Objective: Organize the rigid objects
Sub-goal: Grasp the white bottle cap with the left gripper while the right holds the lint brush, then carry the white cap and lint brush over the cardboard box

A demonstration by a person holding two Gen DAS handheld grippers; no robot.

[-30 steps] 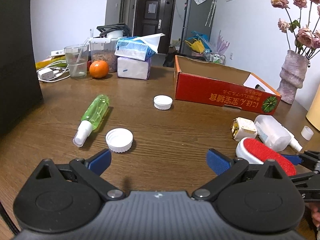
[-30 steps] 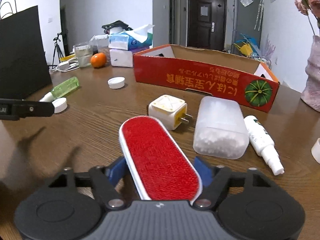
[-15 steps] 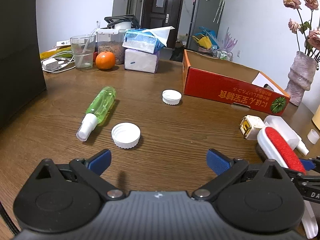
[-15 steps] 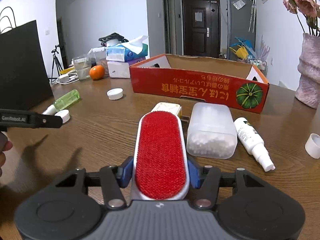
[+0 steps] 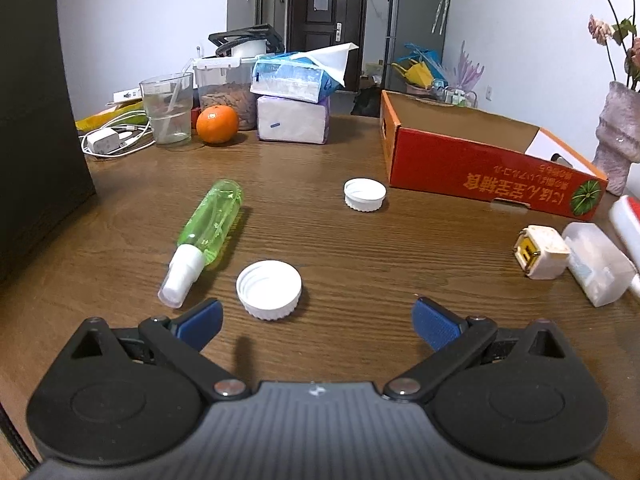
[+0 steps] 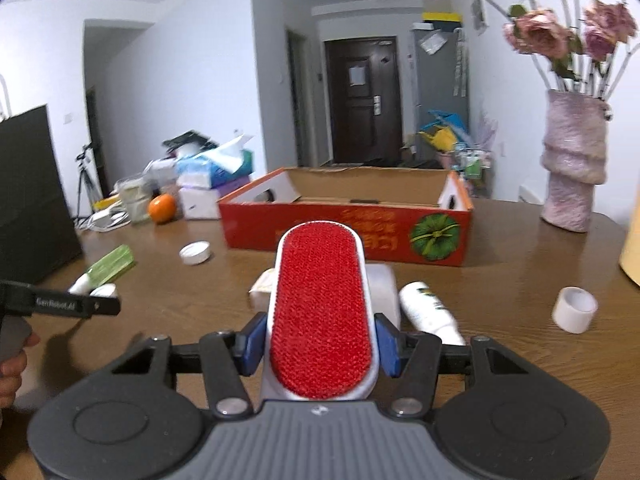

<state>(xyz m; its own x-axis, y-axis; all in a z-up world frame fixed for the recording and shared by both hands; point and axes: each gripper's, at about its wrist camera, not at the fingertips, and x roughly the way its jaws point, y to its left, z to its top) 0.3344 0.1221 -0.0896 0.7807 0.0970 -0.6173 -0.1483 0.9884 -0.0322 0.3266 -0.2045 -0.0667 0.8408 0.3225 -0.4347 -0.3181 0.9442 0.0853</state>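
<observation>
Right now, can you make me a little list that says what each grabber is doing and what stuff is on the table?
right gripper: shut on the red lint brush, held above the table
left gripper: open, holding nothing
nearest left gripper: white bottle cap, open side up
beside that cap: green spray bottle, lying down
box: red cardboard box, open top
also on table: white charger plug, orange

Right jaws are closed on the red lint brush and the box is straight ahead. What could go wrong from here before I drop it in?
1. The right gripper clamps only the near end of the lint brush; the long overhang may pivot or slip.
2. The brush tip could clip the near wall of the cardboard box if carried low.
3. The left gripper hovers open just behind a white cap and may knock it.
</observation>
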